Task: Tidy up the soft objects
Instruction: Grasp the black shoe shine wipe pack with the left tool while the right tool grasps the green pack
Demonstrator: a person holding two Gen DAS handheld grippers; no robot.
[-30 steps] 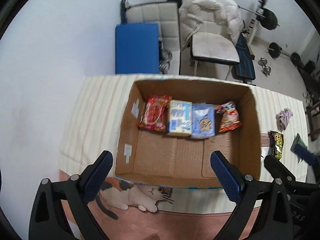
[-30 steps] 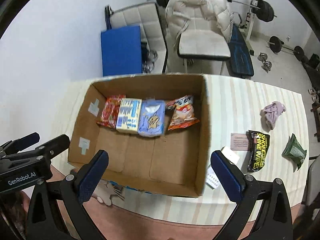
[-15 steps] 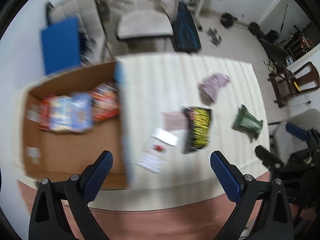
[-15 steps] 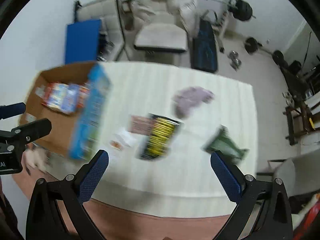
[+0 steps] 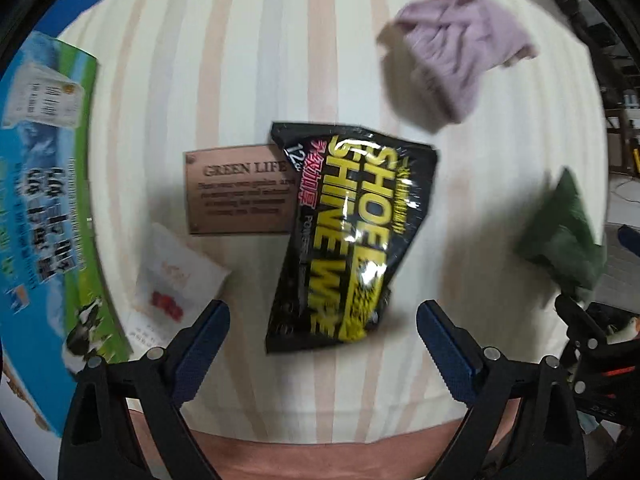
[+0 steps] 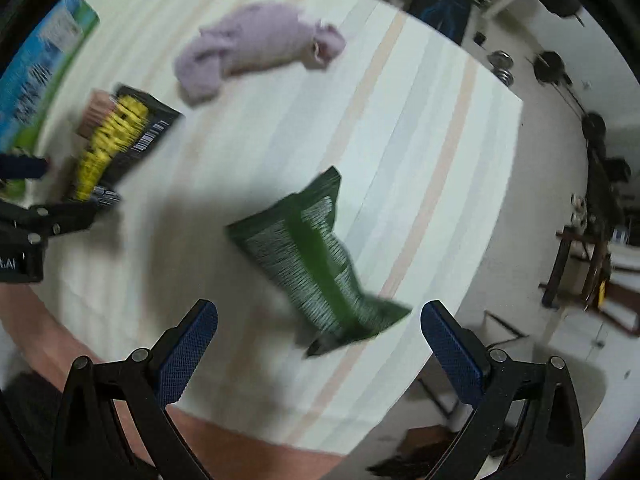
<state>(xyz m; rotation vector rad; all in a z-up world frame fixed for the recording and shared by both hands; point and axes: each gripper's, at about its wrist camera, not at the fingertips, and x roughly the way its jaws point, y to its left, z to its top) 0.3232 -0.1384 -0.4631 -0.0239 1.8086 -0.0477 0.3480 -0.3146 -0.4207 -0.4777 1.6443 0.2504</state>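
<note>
We are seeing the black wipes packet (image 5: 352,236) lying mid-table, its lower end between the left gripper (image 5: 322,326)'s wide, just-narrowing, empty jaws. The green pouch (image 6: 316,256) is lying near the table (image 6: 400,152)'s right edge, under the right gripper (image 6: 318,330), spread wide, holding nothing. The purple cloth (image 6: 256,46) is lying toward the far edge.

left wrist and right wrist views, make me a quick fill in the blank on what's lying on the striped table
1. The black packet has large lettering in the colour ____.
2. The black packet partly covers a brown ____ printed GREEN LIFE.
3. The open right gripper hangs over a packet of the colour ____.
4. The crumpled cloth on the striped table is pale ____.

Missing words: yellow; card; green; purple
</note>
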